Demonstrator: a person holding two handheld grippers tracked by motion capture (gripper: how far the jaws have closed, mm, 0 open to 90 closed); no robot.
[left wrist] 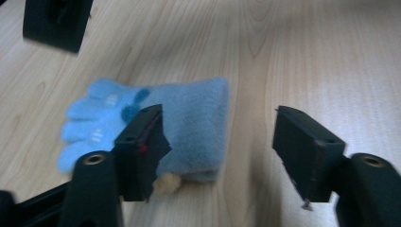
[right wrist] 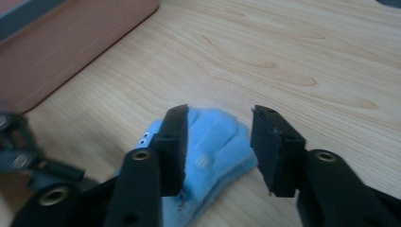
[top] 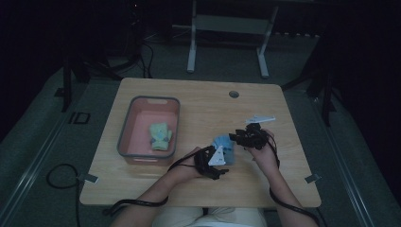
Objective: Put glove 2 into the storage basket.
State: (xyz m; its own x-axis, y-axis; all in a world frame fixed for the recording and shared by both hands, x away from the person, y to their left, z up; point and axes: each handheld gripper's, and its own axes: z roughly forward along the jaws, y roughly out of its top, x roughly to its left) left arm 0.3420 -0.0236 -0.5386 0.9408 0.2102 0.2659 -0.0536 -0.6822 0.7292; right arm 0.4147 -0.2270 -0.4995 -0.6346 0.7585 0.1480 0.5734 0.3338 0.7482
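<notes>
A light blue fleece glove (top: 224, 144) lies flat on the wooden table, between my two grippers. My left gripper (top: 225, 163) comes at it from the near side; in the left gripper view (left wrist: 220, 113) one jaw rests over the glove's cuff (left wrist: 194, 123) and the other stands clear of it over bare wood. My right gripper (top: 235, 138) is at the glove's far right end; in the right gripper view (right wrist: 220, 118) the glove's finger end (right wrist: 213, 151) lies under the gap, and neither pad presses on it. Both grippers are open.
A pink bin with a grey rim (top: 124, 130) stands at the table's left and holds a green glove (top: 161, 136); its wall (right wrist: 71, 42) is in the right gripper view. A cable hole (top: 233, 94) sits near the far edge.
</notes>
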